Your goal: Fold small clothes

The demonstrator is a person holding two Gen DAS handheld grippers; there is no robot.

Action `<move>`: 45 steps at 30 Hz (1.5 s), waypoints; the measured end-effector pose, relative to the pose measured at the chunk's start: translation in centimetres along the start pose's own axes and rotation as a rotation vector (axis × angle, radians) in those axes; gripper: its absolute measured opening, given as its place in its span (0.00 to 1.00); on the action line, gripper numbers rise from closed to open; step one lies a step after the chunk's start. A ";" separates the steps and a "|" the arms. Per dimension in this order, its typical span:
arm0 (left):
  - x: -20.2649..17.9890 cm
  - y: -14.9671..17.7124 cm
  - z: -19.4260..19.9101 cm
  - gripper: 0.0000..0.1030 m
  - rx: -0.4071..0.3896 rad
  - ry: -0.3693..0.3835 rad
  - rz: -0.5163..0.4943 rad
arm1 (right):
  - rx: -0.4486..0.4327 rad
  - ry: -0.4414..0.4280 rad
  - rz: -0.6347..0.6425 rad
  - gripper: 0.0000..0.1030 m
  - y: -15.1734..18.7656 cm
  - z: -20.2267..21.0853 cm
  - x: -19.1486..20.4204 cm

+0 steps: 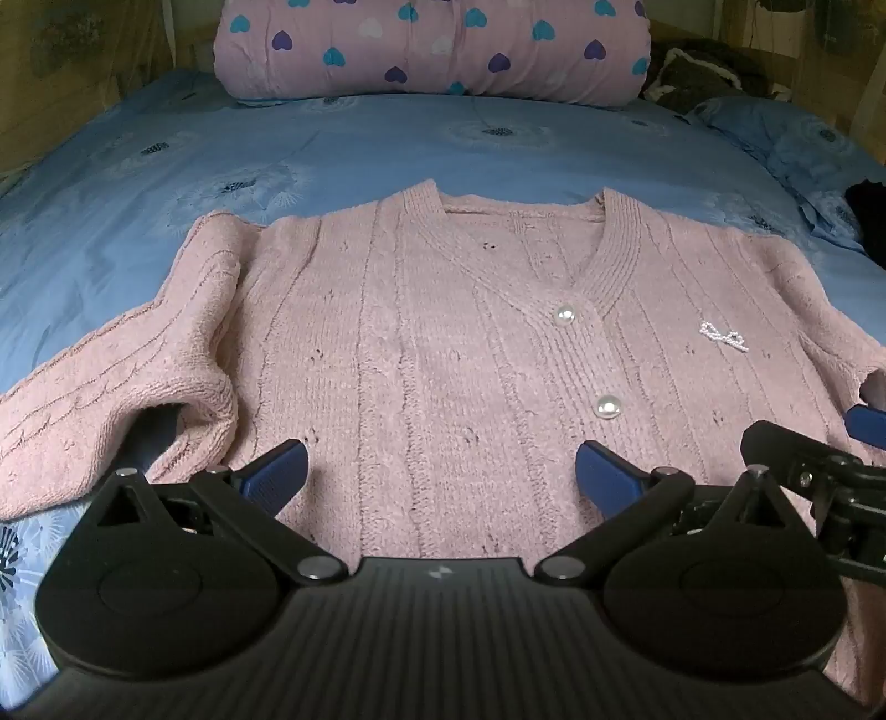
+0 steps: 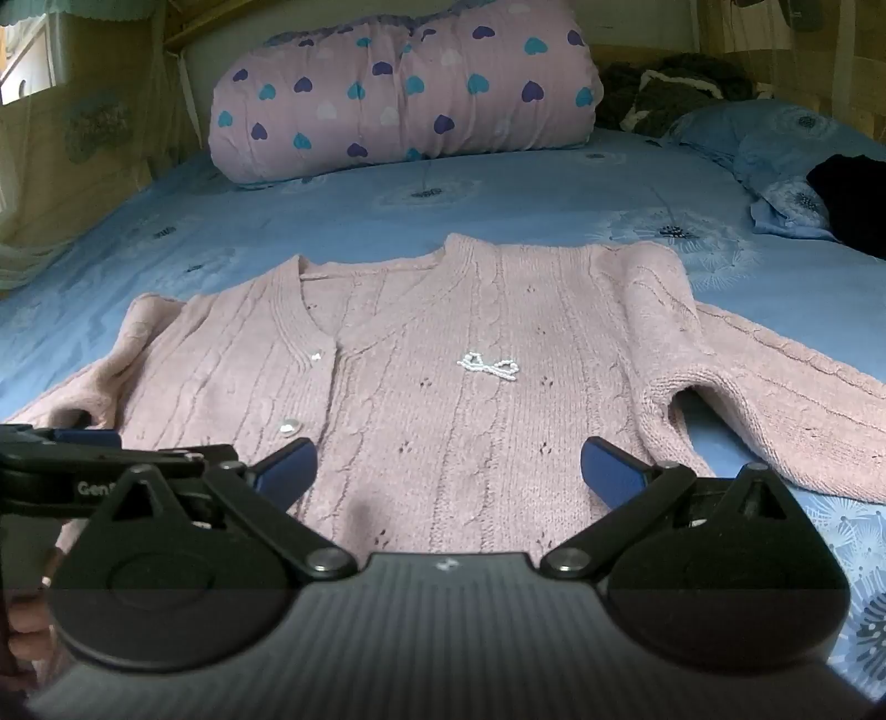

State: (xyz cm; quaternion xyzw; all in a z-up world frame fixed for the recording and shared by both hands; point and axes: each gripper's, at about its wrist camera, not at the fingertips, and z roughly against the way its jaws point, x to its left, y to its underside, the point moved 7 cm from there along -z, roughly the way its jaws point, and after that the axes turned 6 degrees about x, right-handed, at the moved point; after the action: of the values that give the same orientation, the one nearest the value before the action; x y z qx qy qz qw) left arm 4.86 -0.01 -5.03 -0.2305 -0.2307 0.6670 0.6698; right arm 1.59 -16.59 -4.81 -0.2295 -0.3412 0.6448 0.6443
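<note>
A pink knit cardigan (image 1: 443,332) with pearl buttons and a small beaded bow lies face up and spread flat on the blue bedsheet (image 1: 332,144). It also shows in the right wrist view (image 2: 443,387). Its left sleeve (image 1: 111,399) lies out to the left; its right sleeve (image 2: 775,399) lies out to the right. My left gripper (image 1: 440,471) is open and empty over the cardigan's lower left half. My right gripper (image 2: 448,471) is open and empty over the lower right half. Each gripper shows at the edge of the other's view.
A rolled pink quilt with hearts (image 1: 432,50) lies across the head of the bed. A blue pillow (image 2: 775,160), dark knitwear (image 2: 664,88) and a black garment (image 2: 853,194) sit at the far right. Wooden walls flank the bed.
</note>
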 end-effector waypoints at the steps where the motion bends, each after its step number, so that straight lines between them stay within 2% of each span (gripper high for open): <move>1: -0.1 0.0 0.0 1.00 -0.001 -0.001 0.000 | -0.001 0.000 0.000 1.00 0.0 0.0 0.0; 5: 0.0 0.1 0.0 1.00 0.001 -0.006 0.002 | 0.001 -0.004 -0.010 1.00 -0.1 0.1 0.1; 9: -0.1 0.3 -0.3 1.00 0.011 -0.010 0.012 | 0.006 -0.047 -0.046 1.00 -0.4 0.7 0.2; 19: -1.3 -0.5 1.4 1.00 0.001 0.018 0.012 | -0.011 -0.048 -0.060 1.00 -0.5 1.4 -0.3; 26: -2.1 0.1 2.5 1.00 0.037 0.026 0.040 | -0.001 -0.048 -0.114 1.00 -0.4 2.5 -1.4; 28: -2.4 0.3 2.8 1.00 0.040 0.013 0.031 | 0.005 -0.050 -0.137 1.00 -0.4 2.9 -1.9; 31: -2.7 0.2 3.4 1.00 0.059 0.035 0.051 | -0.006 -0.041 -0.159 1.00 -0.6 3.6 -3.1; 36: -3.7 -0.2 4.0 1.00 0.022 0.032 0.043 | -0.025 0.008 -0.223 1.00 -1.1 4.1 -5.8; 45: -6.6 -0.3 3.2 1.00 0.038 0.049 0.015 | -0.046 0.078 -0.350 1.00 -1.0 4.4 -11.0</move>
State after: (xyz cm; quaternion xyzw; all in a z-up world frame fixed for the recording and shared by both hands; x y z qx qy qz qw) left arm 3.14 -6.65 -2.35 -0.2359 -0.2000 0.6705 0.6743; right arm -0.31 -28.12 -2.72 -0.2060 -0.3653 0.5054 0.7541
